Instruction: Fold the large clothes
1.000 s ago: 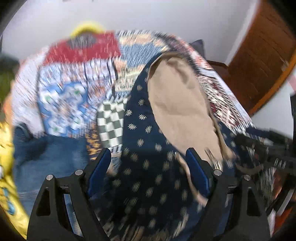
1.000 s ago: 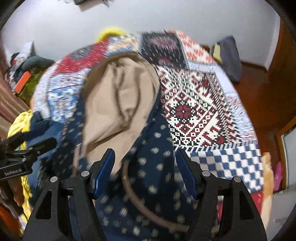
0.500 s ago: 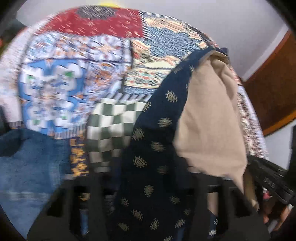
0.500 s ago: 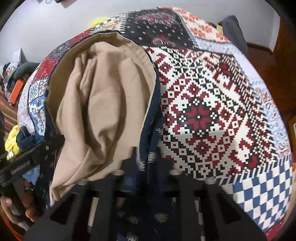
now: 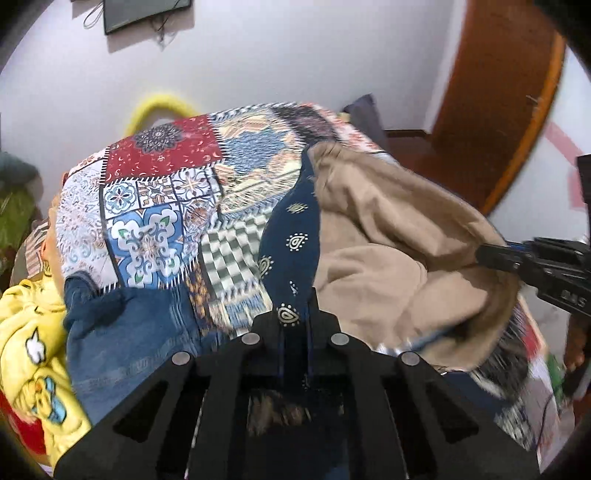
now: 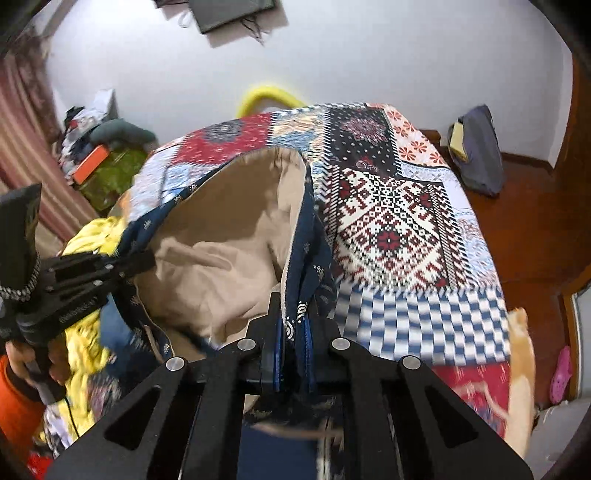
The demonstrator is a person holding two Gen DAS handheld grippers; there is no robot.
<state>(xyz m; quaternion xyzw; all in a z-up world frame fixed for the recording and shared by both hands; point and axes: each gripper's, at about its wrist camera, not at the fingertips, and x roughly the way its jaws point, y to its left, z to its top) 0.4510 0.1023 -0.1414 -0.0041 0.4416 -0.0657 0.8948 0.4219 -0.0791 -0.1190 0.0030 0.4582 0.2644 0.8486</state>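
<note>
Left hand-held gripper pinching navy garment edge, right hand-held gripper pinching the opposite edge, tan lining gaping between, above patchwork bed

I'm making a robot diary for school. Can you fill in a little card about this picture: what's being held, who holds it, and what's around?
held thing: navy patterned garment with tan lining, spread open
left gripper: shut on its edge
right gripper: shut on its edge
surface: patchwork bedspread
nearby: blue jeans, yellow clothing
on wall: dark screen
</note>
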